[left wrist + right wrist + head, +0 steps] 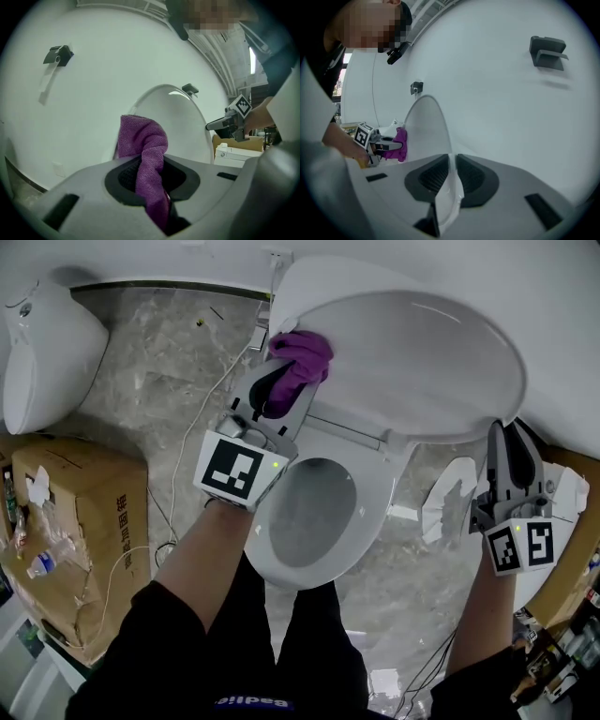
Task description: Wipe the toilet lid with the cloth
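The white toilet lid [422,352] stands raised against the wall. A purple cloth [302,357] is pressed on the lid's left edge, with my left gripper [281,381] shut on it. In the left gripper view the cloth [145,140] hangs out between the pads in front of the lid [173,122]. My right gripper [503,432] is at the lid's right edge. In the right gripper view my right gripper [449,176] is shut on the lid's thin rim [426,131], and the cloth [400,143] shows on the far side.
The open seat and bowl [375,474] lie below the lid, between my arms. A second white toilet [42,352] stands at the far left. A cardboard box [84,531] with a bottle [42,563] is at the left, and a cable [187,446] runs over the marble floor.
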{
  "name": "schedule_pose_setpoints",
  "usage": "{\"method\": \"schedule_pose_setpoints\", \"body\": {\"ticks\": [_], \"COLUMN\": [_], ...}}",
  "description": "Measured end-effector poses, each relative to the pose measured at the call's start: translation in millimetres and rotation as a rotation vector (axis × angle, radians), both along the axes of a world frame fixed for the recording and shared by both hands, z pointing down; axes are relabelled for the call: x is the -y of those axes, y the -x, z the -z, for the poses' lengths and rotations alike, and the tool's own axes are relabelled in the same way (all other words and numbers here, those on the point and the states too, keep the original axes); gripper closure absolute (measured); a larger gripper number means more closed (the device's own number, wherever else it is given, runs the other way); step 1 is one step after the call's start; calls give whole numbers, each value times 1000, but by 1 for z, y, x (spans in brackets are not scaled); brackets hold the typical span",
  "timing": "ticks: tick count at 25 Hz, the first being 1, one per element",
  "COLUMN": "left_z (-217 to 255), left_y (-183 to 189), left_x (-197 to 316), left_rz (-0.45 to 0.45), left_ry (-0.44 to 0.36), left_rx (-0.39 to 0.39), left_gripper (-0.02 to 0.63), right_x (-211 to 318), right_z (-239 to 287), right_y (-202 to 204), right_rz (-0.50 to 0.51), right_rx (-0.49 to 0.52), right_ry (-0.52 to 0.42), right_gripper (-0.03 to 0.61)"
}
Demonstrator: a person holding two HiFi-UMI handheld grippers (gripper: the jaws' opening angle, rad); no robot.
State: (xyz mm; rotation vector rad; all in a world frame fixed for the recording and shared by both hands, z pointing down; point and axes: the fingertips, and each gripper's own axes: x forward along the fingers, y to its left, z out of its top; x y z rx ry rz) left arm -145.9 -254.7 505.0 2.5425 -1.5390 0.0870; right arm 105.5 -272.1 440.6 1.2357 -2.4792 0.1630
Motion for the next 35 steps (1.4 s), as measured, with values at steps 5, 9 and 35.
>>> {"method": "schedule_pose_setpoints", "body": {"ticks": [5,9,35], "left_z": [-6,-8,-54], "left_y": [-19,-82,-136], "left_x": [2,2,-7], "left_rz": [11,-59,-184], "left_ry": [-20,-18,-45], "left_rx": [4,-20,6], "left_gripper": [534,534,534], "right_x": [0,-1,0], "right_z": [1,1,0], "right_y": [3,5,0], "right_rz": [27,63,86], "right_rx": [-19,-21,27], "right_ry": [3,1,-42], "right_gripper": [509,509,509]}}
